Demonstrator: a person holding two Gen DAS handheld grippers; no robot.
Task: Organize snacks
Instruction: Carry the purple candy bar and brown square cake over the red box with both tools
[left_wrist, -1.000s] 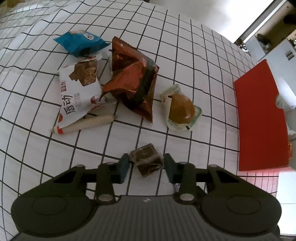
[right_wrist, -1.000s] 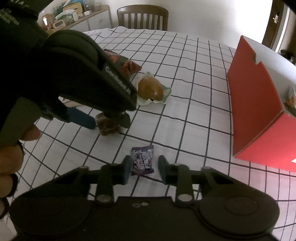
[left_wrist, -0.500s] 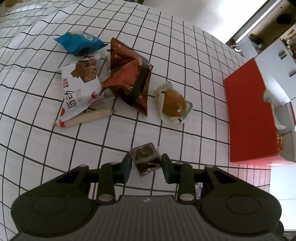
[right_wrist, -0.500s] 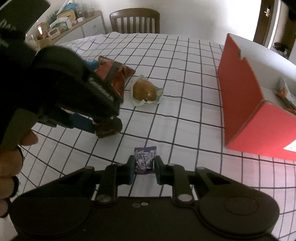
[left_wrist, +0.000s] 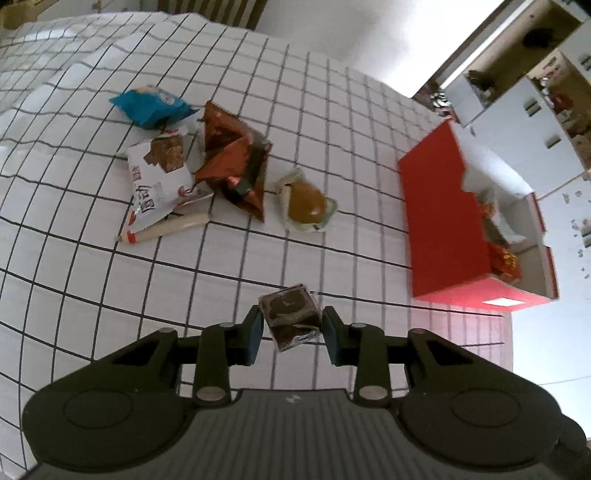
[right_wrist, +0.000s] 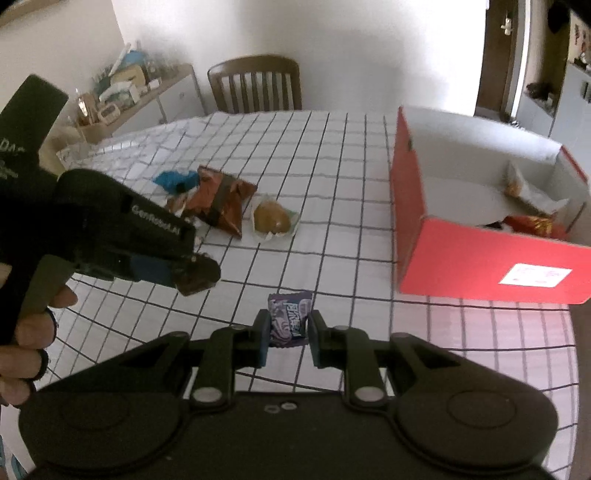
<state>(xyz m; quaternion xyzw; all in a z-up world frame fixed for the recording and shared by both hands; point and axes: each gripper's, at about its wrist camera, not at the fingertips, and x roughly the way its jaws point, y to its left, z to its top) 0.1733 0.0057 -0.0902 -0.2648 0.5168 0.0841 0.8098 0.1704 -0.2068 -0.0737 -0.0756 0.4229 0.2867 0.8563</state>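
My left gripper (left_wrist: 291, 328) is shut on a small brown wrapped snack (left_wrist: 290, 315) and holds it above the checked tablecloth; it also shows in the right wrist view (right_wrist: 195, 275). My right gripper (right_wrist: 286, 336) is shut on a small purple snack packet (right_wrist: 290, 321), lifted off the table. The red box (left_wrist: 443, 218) with white inside stands to the right and holds a few snacks (right_wrist: 532, 221). On the table lie a wrapped bun (left_wrist: 306, 206), a brown-orange bag (left_wrist: 232, 166), a white bag (left_wrist: 159, 173), a blue packet (left_wrist: 151, 107) and a sausage stick (left_wrist: 166, 229).
The checked tablecloth (right_wrist: 332, 177) covers the whole table. A wooden chair (right_wrist: 255, 85) stands at the far side, a cluttered sideboard (right_wrist: 125, 96) at the far left. White cabinets (left_wrist: 528, 122) stand beyond the red box.
Both grippers have closed on their snacks and lifted them off the table. Both views have risen and show more of the red box's inside.
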